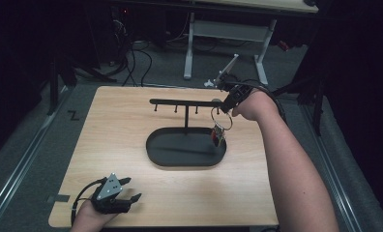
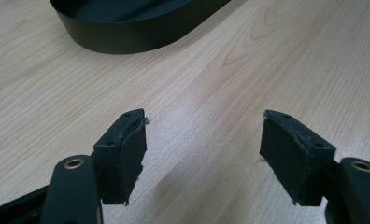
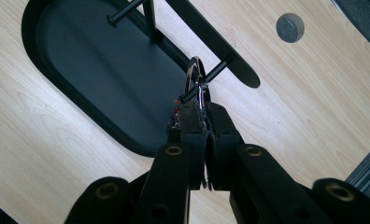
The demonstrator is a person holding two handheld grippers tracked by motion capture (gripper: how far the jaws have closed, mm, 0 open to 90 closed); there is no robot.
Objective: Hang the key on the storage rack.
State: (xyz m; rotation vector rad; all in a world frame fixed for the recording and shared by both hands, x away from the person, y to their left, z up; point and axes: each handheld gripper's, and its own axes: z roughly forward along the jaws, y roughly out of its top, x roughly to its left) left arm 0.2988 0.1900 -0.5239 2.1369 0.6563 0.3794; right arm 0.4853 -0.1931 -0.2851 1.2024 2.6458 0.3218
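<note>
The right claw (image 3: 204, 122) pinches a key ring (image 3: 195, 74) at the rack's (image 1: 185, 102) end peg, where a tilt could drop it, while the left claw (image 2: 202, 158) gapes empty over the surface (image 2: 267, 60).

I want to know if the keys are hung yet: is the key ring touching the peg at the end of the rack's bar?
Touching. In the right gripper view the key ring loops around the peg and rests against it, while the right gripper is shut on it.

A dark mark (image 1: 73, 115), possibly a "Z", is showing on the floor at the frame's left.
</note>
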